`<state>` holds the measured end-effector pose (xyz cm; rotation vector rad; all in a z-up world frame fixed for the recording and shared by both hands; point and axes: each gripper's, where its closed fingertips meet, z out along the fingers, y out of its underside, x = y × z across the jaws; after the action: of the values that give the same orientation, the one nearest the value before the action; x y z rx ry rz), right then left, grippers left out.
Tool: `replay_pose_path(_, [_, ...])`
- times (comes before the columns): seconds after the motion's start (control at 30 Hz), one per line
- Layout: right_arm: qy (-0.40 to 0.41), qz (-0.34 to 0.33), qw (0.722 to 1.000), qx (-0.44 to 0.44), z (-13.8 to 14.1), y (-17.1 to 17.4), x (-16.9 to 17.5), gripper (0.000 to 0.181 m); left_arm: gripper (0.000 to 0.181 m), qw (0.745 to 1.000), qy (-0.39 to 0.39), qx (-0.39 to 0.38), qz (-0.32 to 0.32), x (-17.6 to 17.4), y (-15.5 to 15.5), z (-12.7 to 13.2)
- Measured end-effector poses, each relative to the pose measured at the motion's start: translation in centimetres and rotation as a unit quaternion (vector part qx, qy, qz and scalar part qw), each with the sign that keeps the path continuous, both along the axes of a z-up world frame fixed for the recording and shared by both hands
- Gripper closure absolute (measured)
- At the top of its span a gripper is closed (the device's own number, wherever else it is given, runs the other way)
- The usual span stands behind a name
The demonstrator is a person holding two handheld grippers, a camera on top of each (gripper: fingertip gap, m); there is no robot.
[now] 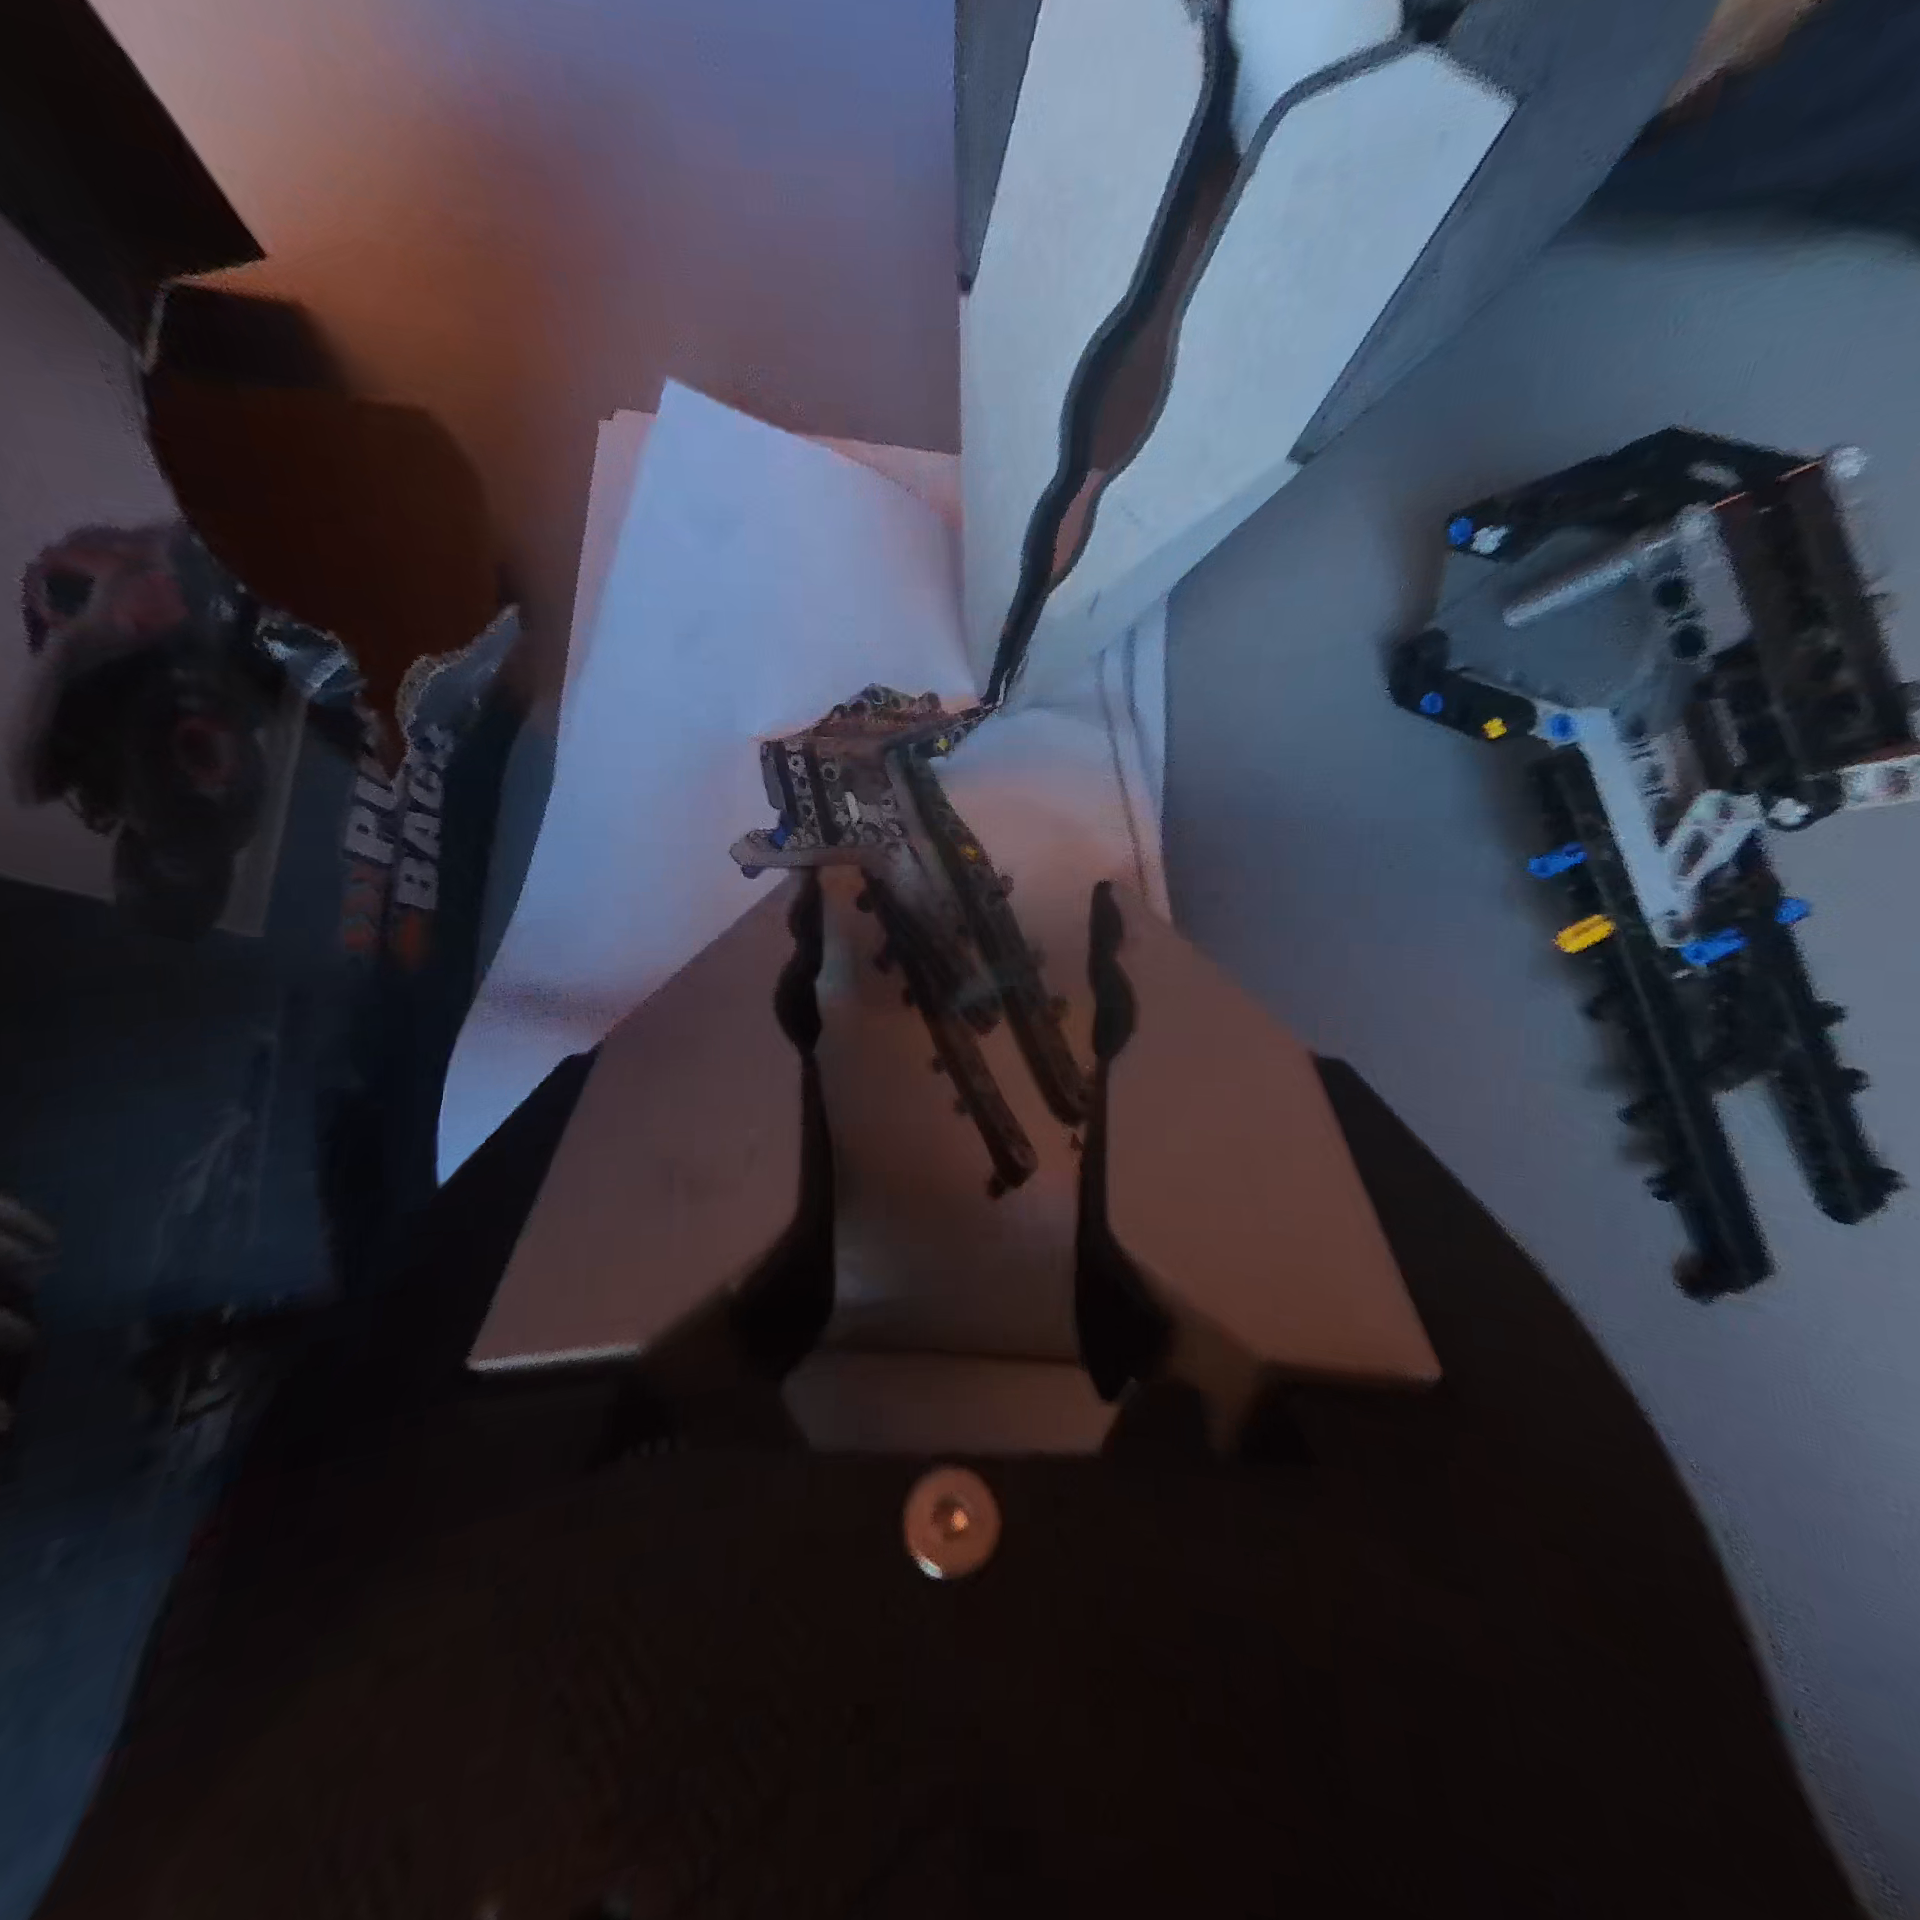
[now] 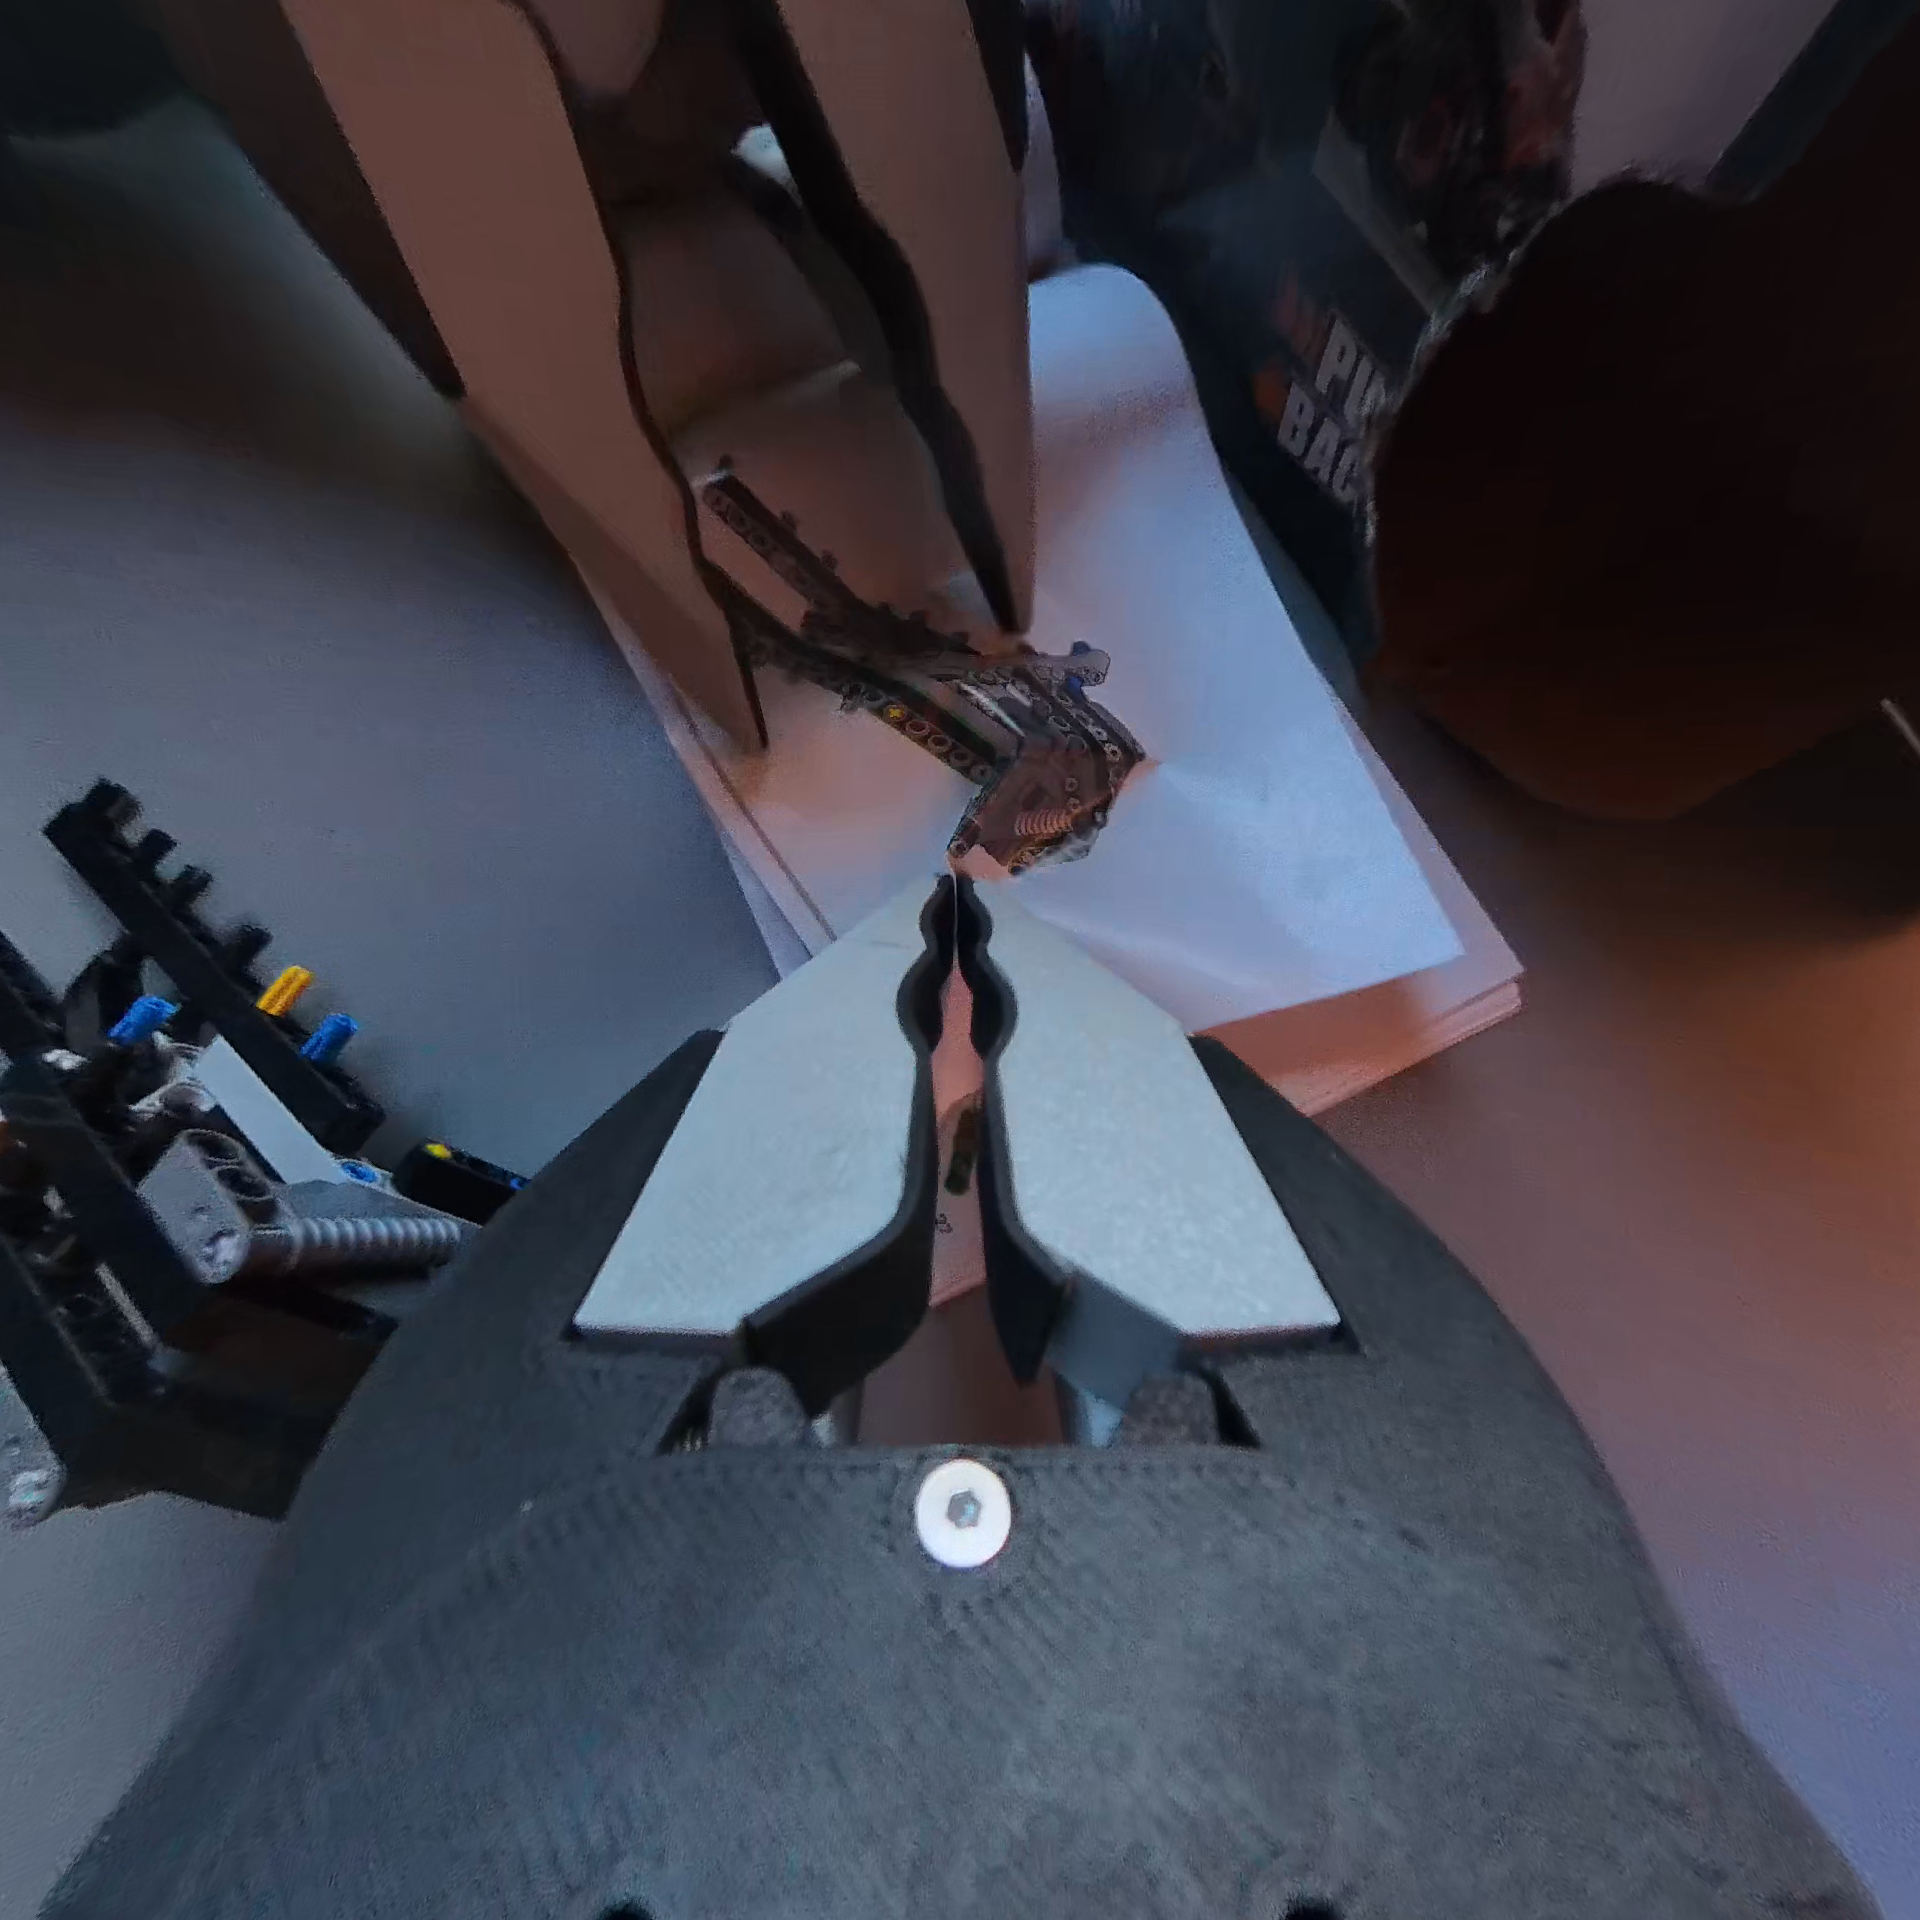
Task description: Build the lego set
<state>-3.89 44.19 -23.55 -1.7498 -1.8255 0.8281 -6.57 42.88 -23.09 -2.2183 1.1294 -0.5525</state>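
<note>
An open white instruction booklet [image 1: 727, 623] [image 2: 1247, 831] lies on the table, with a picture of the model on its page. My left gripper [image 1: 951, 914] is open and empty, its two fingers straddling that picture just over the page; it also shows in the right wrist view [image 2: 878, 670]. My right gripper [image 2: 954, 883] is shut, with a thin white page edge pinched at its tip; it also shows in the left wrist view [image 1: 987, 707]. The part-built lego model [image 1: 1662, 779] [image 2: 156, 1143], black beams with grey parts and blue and yellow pins, lies on the table beside the booklet.
The table [image 1: 1351, 987] [image 2: 416, 727] is grey. Dark printed packaging [image 1: 395, 831] [image 2: 1320, 416] and a dark rounded object [image 1: 312, 499] [image 2: 1610, 520] stand on the booklet's far side from the model.
</note>
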Motion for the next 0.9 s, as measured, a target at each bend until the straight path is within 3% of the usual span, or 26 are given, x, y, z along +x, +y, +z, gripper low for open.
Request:
replay_pose_path(0.03, [0.006,0.001,1.000,-0.003,0.3,-0.2,-0.1,0.181,0.131,1.000,0.017,0.012,0.001,-0.1,0.1,-0.1])
replay_pose_path(0.17, [0.028,0.009,0.999,-0.022,1.2,-0.8,-0.4,0.181,0.120,0.998,0.036,0.048,0.001,0.1,0.5,0.5])
replay_pose_path(0.5, [0.060,0.024,0.998,-0.023,3.0,-1.9,-1.2,0.181,0.135,0.996,0.018,0.080,-0.017,1.0,0.5,1.2])
replay_pose_path(0.8, [0.069,0.029,0.997,-0.004,3.5,-1.7,-1.1,0.181,0.172,0.997,-0.011,0.078,-0.006,0.2,0.7,1.9])
replay_pose_path(0.9, [0.091,0.007,0.996,-0.006,4.9,-0.6,-0.3,0.166,0.181,0.997,-0.005,0.076,-0.006,-0.1,0.7,1.7])
